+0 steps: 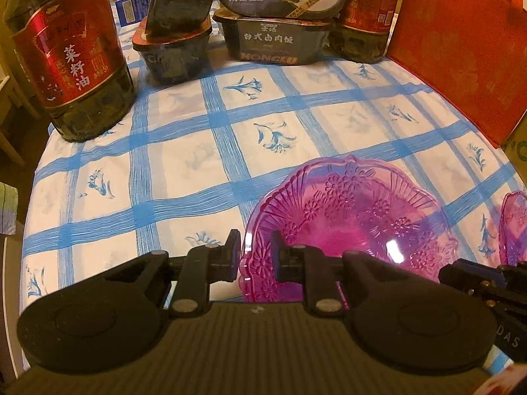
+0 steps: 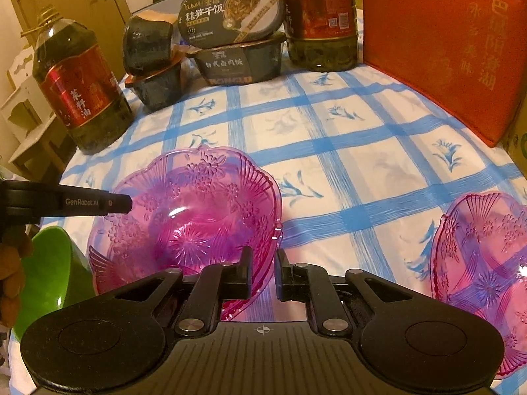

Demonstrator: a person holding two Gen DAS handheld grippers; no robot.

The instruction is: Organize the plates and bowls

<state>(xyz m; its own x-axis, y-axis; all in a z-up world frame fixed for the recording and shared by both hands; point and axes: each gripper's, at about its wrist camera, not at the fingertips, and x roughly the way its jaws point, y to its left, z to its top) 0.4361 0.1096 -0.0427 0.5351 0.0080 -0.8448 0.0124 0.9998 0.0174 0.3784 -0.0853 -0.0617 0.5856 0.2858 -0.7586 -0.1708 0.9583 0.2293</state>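
Two pink plastic bowls sit near the counter's near edge: one bowl has its rim pinched by both the left gripper and the right gripper, jaws nearly together. The second bowl lies apart toward the right edge. One green bowl sits at the left. Two oil bottles and four meal boxes line the far edge.

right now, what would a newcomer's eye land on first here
The translucent pink flower-embossed bowl near the table's front edge, its rim pinched by both the left tongs and right tongs. A second pink bowl sits to its right. Behind, a red tote bag stands at the back right.
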